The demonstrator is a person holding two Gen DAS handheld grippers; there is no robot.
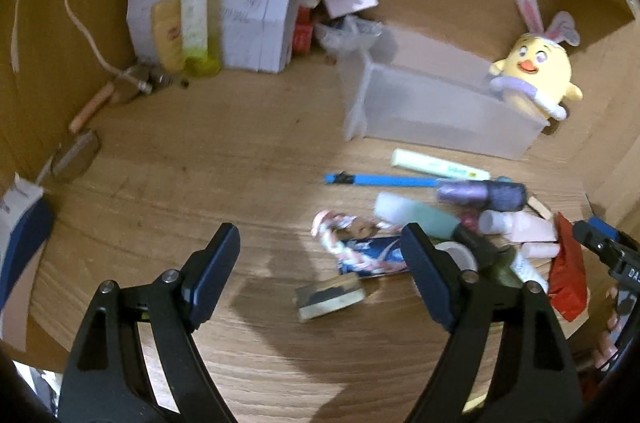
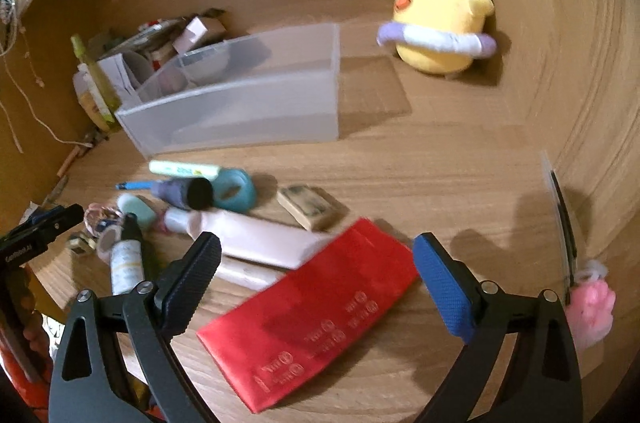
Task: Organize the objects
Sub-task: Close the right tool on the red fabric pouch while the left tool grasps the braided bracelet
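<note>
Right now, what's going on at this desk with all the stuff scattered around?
A person is tidying a wooden desk with a gripper in each hand. Both are open and hold nothing. The right gripper hovers over a red packet; the left gripper hangs above a braided cord and a small block. The translucent bin looks empty, so sorting has barely begun.

The left wrist view looks steeply down and forward over the desk [image 1: 168, 183] from the left, close above it. The right wrist view does likewise from the right. Both take in the clear bin [image 1: 436, 103] [image 2: 240, 111], the chick toy [image 1: 536, 71] [image 2: 440, 11] and the clutter pile [image 1: 460, 219] [image 2: 192, 207].
</note>
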